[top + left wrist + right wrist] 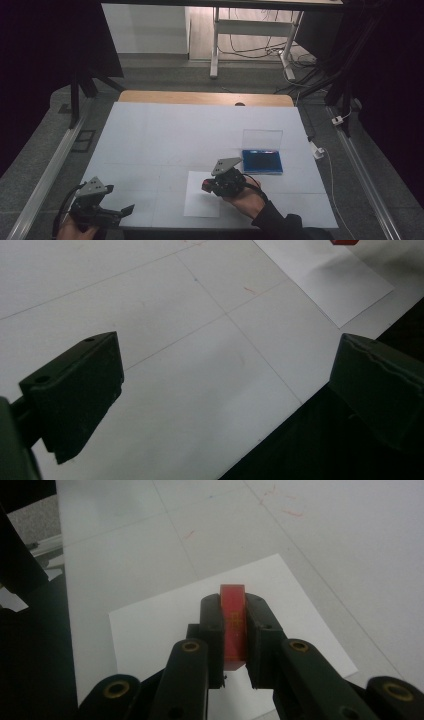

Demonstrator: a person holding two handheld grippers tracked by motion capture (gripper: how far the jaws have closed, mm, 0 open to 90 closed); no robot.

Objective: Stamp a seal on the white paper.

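My right gripper (pixel 234 611) is shut on a small flat red block (pixel 233 625), held edge-up between its black jaws above a white sheet of paper (pixel 165 625). In the high view the right gripper (pixel 207 186) hovers over the same paper (pixel 200 204) near the table's front middle, and the red block (pixel 205 185) peeks out at its tip. My left gripper (pixel 127 210) sits at the front left corner of the table, open, with nothing between its jaws. Its own view shows the two jaws wide apart over the white tabletop (pixel 165 370), with the paper (pixel 330 280) and the red block (pixel 345 242) farther off.
A blue tray with a clear upright lid (pixel 262 161) lies right of the middle. The white table cover (pixel 165 135) carries faint grid lines. Dark floor, rails and cables surround the table; its front edge is right below both grippers.
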